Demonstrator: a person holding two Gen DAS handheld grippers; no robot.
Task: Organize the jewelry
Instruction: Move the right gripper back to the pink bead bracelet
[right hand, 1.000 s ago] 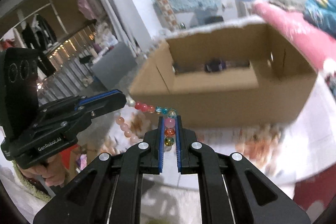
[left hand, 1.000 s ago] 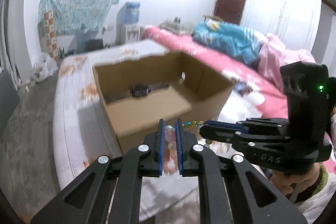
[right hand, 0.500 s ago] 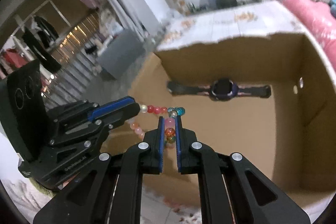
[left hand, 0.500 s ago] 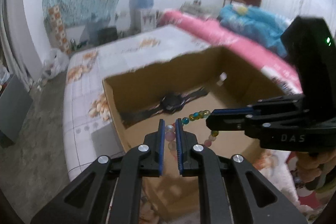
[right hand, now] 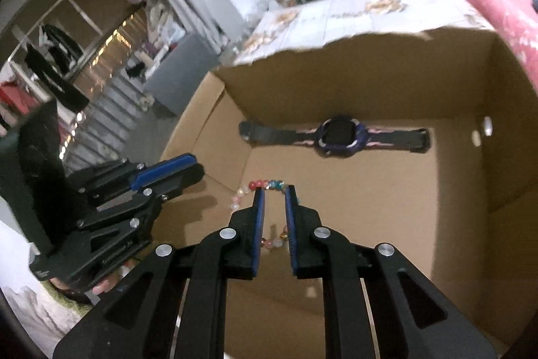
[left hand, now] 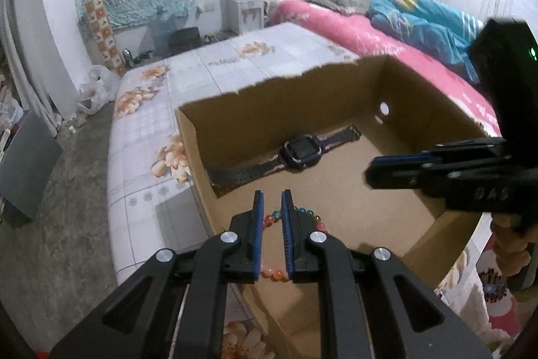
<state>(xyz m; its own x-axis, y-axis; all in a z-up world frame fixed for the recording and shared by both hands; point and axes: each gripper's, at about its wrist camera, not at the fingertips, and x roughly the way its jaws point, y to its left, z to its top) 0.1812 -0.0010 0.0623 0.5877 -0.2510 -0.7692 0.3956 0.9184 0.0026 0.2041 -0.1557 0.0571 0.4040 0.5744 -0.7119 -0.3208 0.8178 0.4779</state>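
Observation:
A colourful bead bracelet [left hand: 274, 273] lies on the floor of an open cardboard box [left hand: 235, 120], near its front left corner; it also shows in the right wrist view [right hand: 265, 184]. My left gripper [left hand: 271, 195] is open above it, holding nothing. My right gripper [right hand: 275, 190] is open over the same bracelet, also holding nothing. In the left wrist view the right gripper [left hand: 373, 172] hovers at the box's right side. In the right wrist view the left gripper [right hand: 196, 165] sits at the box's left edge. A dark watch [left hand: 302, 150] lies flat by the back wall [right hand: 339, 135].
The box stands on a bed with a white floral sheet [left hand: 201, 69]. A pink blanket [left hand: 370, 36] and a blue quilt [left hand: 423, 22] lie to the right. A water dispenser [left hand: 245, 2] stands by the far wall. Concrete floor [left hand: 67, 190] lies left of the bed.
Both grippers moved over the box with the bracelet held between them, then opened. The bracelet dropped to the box floor and now lies loose under the fingers.

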